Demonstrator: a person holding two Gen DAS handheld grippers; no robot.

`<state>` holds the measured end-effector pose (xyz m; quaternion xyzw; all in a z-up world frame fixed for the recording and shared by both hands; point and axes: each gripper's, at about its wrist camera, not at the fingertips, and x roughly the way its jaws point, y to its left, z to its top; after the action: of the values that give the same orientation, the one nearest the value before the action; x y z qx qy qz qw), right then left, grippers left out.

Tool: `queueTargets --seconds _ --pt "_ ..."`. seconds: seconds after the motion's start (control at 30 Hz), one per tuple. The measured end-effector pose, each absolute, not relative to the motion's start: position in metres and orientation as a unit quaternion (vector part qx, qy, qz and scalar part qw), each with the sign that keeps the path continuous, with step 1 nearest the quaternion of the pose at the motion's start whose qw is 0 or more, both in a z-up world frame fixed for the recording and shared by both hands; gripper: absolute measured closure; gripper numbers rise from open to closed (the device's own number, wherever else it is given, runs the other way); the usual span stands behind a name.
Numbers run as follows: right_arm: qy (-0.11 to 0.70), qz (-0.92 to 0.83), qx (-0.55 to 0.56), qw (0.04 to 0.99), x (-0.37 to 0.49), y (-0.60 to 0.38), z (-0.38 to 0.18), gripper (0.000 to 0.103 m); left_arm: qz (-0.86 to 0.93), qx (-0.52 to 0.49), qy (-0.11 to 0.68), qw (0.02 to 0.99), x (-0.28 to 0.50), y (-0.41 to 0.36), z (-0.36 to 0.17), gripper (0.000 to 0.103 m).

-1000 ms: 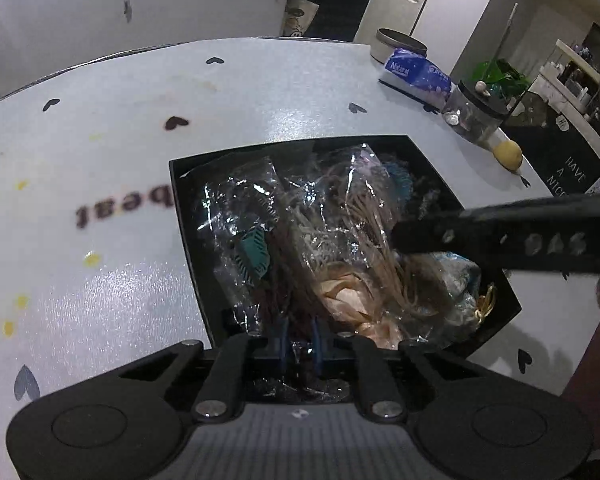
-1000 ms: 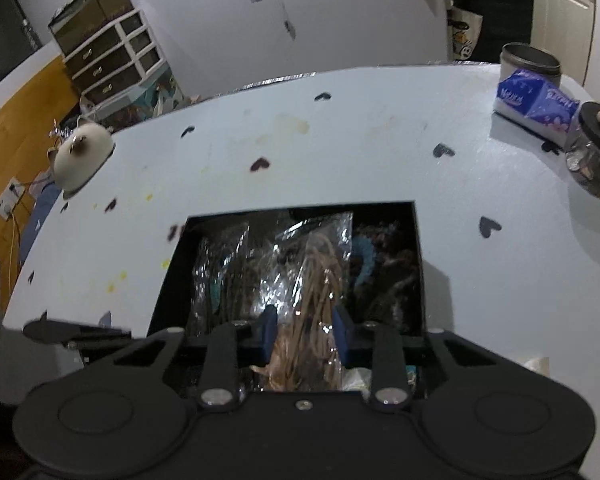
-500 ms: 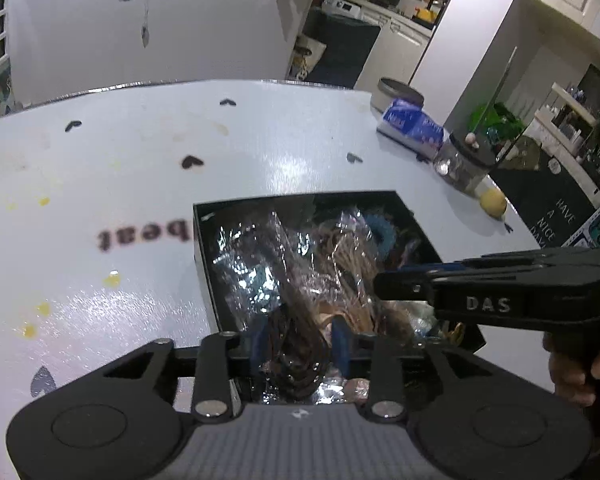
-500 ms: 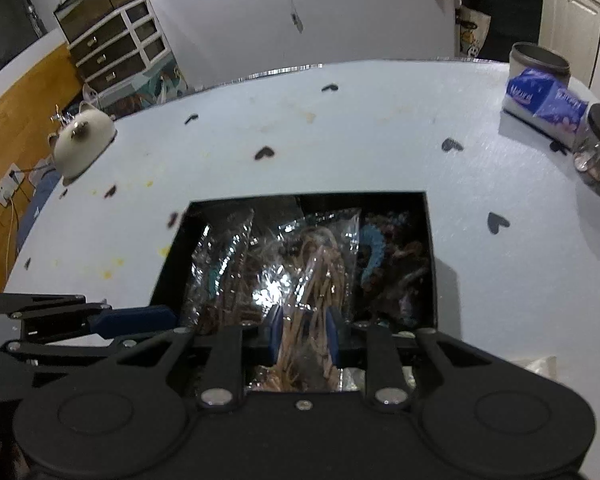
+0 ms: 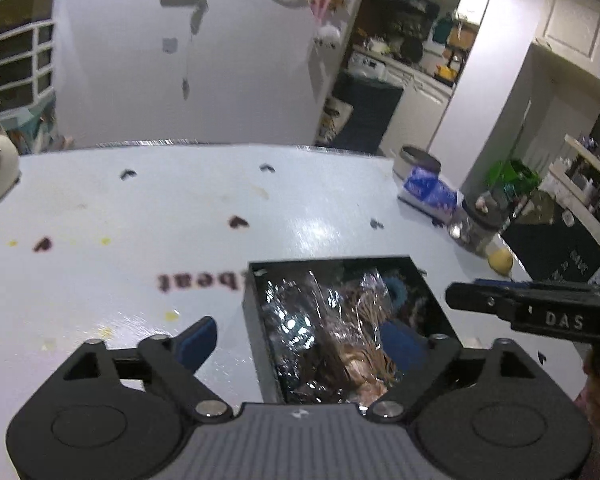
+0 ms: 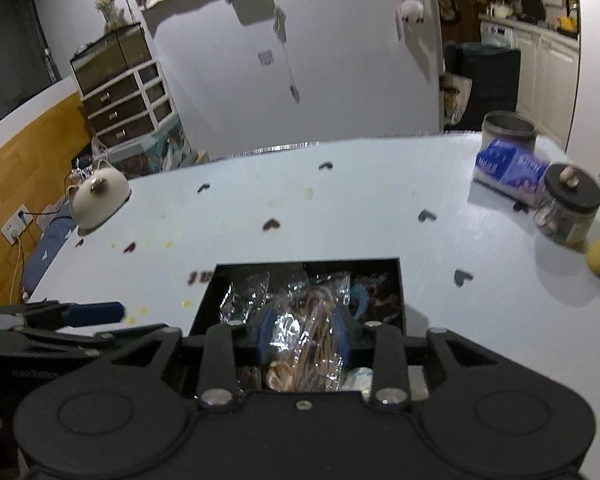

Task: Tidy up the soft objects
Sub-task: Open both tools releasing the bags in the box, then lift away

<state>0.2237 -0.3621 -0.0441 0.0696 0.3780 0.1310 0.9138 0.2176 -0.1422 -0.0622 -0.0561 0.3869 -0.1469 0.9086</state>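
On table: black box holds cellophane bags | left gripper spread, just opening | right gripper opening around bag

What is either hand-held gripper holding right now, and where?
Left hand-held gripper: open, nothing held. Right hand-held gripper: its fingers flank the clear bag in the black box; a grip cannot be told.

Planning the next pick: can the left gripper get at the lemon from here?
Probably not directly. The lemon lies past the black box, and the right gripper crosses between it and the open left gripper.
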Motion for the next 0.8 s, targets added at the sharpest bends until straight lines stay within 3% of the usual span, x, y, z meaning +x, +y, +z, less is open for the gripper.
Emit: queueTargets --seconds 0.1,0.27,0.33,0.4,0.8 --pt "0.36 0.124 0.067 0.922 0.209 -0.362 -0.034 0.058 -0.139 -0.064 0.371 0.916 0.206 -0.134 -0.051 0.0" --pt "0.335 0.107 0.068 0.934 0.182 -0.359 -0.023 0.045 -0.13 -0.079 0.351 0.924 0.183 -0.117 -0.039 0.0" --pt "0.327 0.1 0.071 0.937 0.172 -0.357 -0.02 0.031 -0.127 -0.084 0.348 0.925 0.174 -0.111 -0.035 0.0" --pt "0.318 0.094 0.075 0.94 0.16 -0.356 -0.017 0.026 -0.121 -0.083 0.341 0.928 0.163 -0.105 -0.031 0.0" --pt "0.273 0.067 0.058 0.958 0.094 -0.341 -0.001 0.013 -0.098 -0.053 0.309 0.945 0.1 -0.082 -0.014 0.0"
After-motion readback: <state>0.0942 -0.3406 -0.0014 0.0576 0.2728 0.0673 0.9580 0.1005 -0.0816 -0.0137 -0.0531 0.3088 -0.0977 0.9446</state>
